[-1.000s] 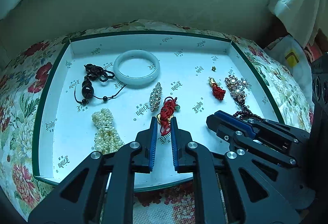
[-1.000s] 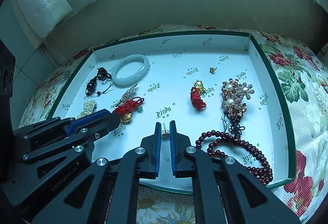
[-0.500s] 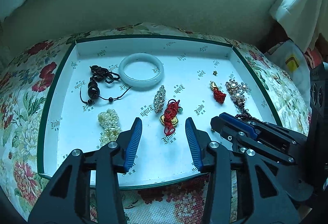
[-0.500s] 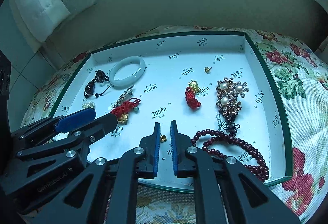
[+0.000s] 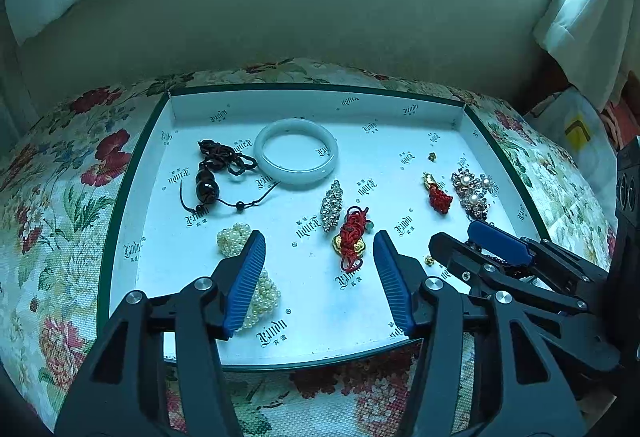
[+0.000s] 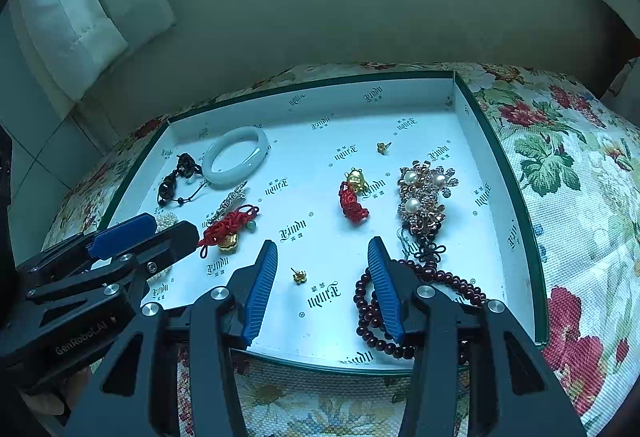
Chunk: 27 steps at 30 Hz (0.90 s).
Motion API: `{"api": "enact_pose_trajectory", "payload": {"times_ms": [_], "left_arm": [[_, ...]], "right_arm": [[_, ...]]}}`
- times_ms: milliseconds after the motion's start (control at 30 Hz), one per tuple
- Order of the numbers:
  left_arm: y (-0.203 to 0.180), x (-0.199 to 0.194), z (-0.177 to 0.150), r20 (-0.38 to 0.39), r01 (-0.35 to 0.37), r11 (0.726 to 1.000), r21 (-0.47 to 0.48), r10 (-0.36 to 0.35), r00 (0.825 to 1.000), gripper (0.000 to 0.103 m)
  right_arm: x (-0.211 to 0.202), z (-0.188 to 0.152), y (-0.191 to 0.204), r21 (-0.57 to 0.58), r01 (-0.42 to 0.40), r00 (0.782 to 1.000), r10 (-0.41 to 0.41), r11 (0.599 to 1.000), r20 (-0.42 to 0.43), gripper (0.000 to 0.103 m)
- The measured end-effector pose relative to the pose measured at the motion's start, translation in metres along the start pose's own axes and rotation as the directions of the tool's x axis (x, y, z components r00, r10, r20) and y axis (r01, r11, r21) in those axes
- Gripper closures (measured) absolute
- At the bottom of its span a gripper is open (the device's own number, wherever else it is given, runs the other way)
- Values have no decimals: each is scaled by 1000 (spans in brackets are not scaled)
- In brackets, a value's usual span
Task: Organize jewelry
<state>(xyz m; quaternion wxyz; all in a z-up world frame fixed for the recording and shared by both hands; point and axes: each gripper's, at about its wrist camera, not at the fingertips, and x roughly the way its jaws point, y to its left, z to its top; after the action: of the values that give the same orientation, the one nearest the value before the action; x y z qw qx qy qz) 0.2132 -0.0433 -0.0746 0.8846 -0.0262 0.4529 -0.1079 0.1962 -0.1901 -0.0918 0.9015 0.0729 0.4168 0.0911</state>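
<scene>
White-lined tray set on a floral cloth, left gripper with jaws opening at 6 o'clock, nothing gripped, red knotted charm seen between them, pearl cluster partly hidden at 7, jade bangle at 12, right gripper at 3.

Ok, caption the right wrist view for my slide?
Right gripper jaws opening over a gold stud earring lying loose in the white jewelry tray.

Readable print in your two views

You see a repeated dark logo, reading roughly "Yindu", scattered across the white tray lining, and "GenRobot.AI" in pale letters along the left gripper body in your right wrist view.
</scene>
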Motion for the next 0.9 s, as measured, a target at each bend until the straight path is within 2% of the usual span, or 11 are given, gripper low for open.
{"api": "enact_pose_trajectory", "payload": {"times_ms": [333, 767, 900], "left_arm": [[-1, -4, -3, 6, -11, 1000, -10, 11, 1000, 47], [-7, -27, -10, 38, -81, 997, 6, 81, 996, 32], [-11, -39, -16, 45, -98, 995, 6, 97, 994, 24]], "right_arm": [[-6, -1, -2, 12, 16, 1000, -17, 1000, 19, 55], [-22, -9, -9, 34, 49, 998, -50, 998, 31, 55], [-32, -15, -9, 32, 61, 997, -62, 998, 38, 44]]}}
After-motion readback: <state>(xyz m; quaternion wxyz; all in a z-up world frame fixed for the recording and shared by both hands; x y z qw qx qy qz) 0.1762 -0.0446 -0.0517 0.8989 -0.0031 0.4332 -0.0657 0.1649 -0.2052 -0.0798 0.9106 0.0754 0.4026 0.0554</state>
